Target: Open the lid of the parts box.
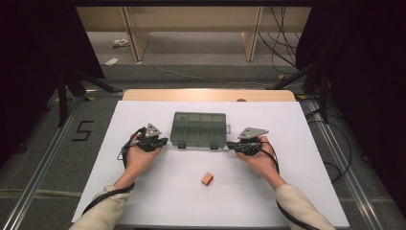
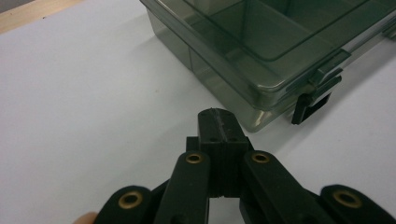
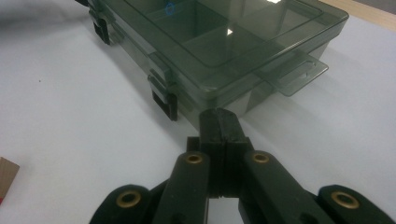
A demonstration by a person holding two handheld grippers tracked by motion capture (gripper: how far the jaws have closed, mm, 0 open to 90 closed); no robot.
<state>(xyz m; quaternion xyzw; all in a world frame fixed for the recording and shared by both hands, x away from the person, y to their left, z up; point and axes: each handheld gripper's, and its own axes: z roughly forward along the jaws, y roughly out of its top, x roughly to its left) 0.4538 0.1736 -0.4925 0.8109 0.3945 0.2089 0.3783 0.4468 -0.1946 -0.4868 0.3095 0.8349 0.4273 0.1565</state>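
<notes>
A smoky transparent compartment box (image 1: 199, 129) lies closed on the white table, its two black latches facing me. My left gripper (image 1: 164, 142) sits just off the box's front left corner, jaws pressed together with nothing between them; in the left gripper view its tip (image 2: 218, 115) nearly touches the box (image 2: 261, 51) beside a black latch (image 2: 310, 105). My right gripper (image 1: 228, 144) is at the front right corner, also shut and empty; in its own view the tip (image 3: 219, 114) points at the box (image 3: 219, 42) near a latch (image 3: 164, 95).
A small orange-brown block (image 1: 207, 179) lies on the white table cover (image 1: 143, 191) in front of the box, between my forearms; its corner shows as a brown edge (image 3: 6, 175) in the right gripper view. Black stands and cables flank the table on the floor.
</notes>
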